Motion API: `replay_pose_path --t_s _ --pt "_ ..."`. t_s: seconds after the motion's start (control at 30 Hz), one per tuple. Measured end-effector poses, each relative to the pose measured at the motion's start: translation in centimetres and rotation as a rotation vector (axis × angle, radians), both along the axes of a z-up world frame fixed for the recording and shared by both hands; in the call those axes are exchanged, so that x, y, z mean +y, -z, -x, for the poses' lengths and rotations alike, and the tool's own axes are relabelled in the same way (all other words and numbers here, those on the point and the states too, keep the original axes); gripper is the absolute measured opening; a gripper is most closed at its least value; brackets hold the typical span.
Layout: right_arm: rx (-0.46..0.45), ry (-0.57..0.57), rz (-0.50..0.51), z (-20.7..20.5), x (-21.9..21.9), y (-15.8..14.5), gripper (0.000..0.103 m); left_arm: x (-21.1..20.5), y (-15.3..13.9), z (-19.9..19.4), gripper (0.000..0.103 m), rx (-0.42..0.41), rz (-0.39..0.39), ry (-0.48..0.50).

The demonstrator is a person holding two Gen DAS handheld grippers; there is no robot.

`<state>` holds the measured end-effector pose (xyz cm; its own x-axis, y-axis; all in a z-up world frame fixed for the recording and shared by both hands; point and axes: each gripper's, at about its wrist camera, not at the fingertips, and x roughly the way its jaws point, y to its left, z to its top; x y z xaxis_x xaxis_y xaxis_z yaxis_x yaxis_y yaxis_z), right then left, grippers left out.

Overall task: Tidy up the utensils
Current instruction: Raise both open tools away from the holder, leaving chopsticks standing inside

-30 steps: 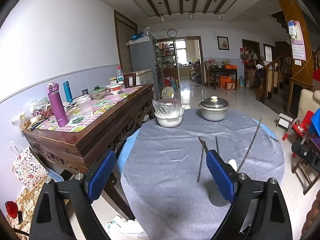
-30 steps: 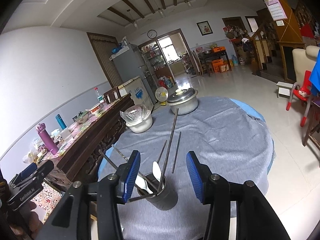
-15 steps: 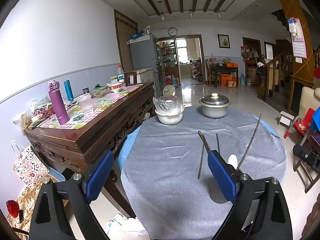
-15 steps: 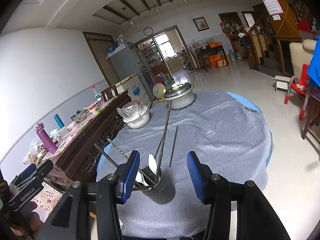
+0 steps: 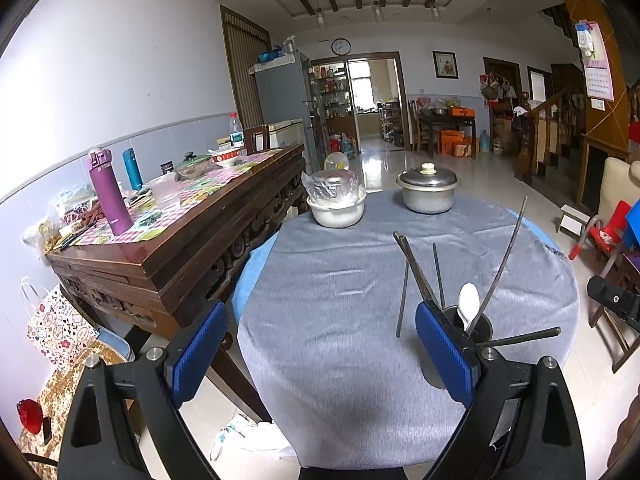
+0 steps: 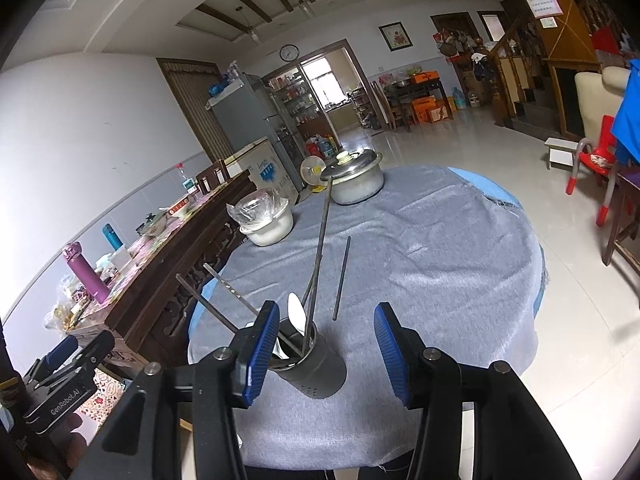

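Observation:
A dark metal utensil holder [image 6: 314, 364] stands near the front edge of the round grey-clothed table [image 6: 440, 264]. It holds several dark chopsticks and a white spoon [image 6: 297, 315]. It also shows in the left wrist view [image 5: 474, 330], partly behind the right finger. Loose chopsticks lie on the cloth: one [image 6: 342, 278] beyond the holder, and two [image 5: 402, 296] in the left wrist view. My left gripper [image 5: 320, 354] is open and empty, left of the holder. My right gripper [image 6: 324, 356] is open and empty, its fingers either side of the holder, not touching it.
A lidded steel pot [image 5: 428, 192] and a white bowl covered in plastic [image 5: 336, 204] stand at the table's far side. A carved wooden sideboard [image 5: 172, 240] with bottles and dishes stands close on the left. Chairs and a red stool [image 5: 604, 236] stand on the right.
Both grippers have pulled back and risen slightly. The holder now sits lower and closer between the right fingers. Nothing on the table moved.

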<state>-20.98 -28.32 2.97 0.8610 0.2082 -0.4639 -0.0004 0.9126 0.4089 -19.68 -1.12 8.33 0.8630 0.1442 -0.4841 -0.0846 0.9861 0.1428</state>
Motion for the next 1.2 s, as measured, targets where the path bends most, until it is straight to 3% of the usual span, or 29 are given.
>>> replay_pose_path --t_s 1.2 --pt "0.138 0.001 0.025 -4.4 0.6 4.2 0.052 2.1 5.8 -5.2 0.095 0.159 0.046 -0.036"
